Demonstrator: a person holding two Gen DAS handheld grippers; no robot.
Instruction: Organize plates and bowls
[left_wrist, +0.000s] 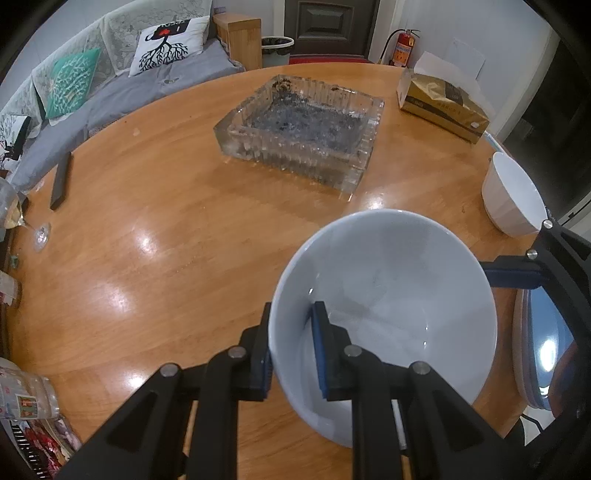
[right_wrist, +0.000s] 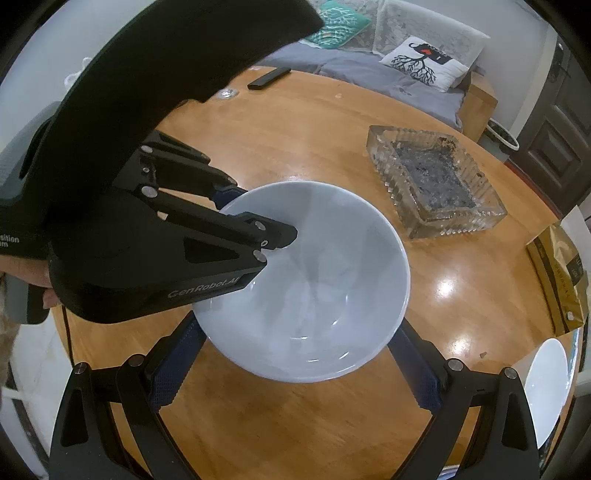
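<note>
My left gripper (left_wrist: 291, 314) is shut on the near rim of a white bowl (left_wrist: 388, 280), one pad inside and one outside. In the right wrist view the same bowl (right_wrist: 325, 266) hangs over the wooden table (right_wrist: 295, 140), with the left gripper (right_wrist: 264, 214) pinching its left rim. My right gripper (right_wrist: 299, 332) stands open and wide, and the bowl hides its fingertips. A second white bowl (left_wrist: 513, 195) sits at the table's right edge, also seen in the right wrist view (right_wrist: 546, 384). Stacked plates (left_wrist: 532, 350) lie at the right, partly behind the right gripper's finger (left_wrist: 513, 275).
A ribbed glass ashtray (left_wrist: 299, 129) stands mid-table, a gold tissue box (left_wrist: 443, 107) behind it. A dark remote (left_wrist: 61, 181) and a wine glass (left_wrist: 37, 229) are at the left edge, a jar (left_wrist: 26, 391) at the near left. A sofa lies beyond.
</note>
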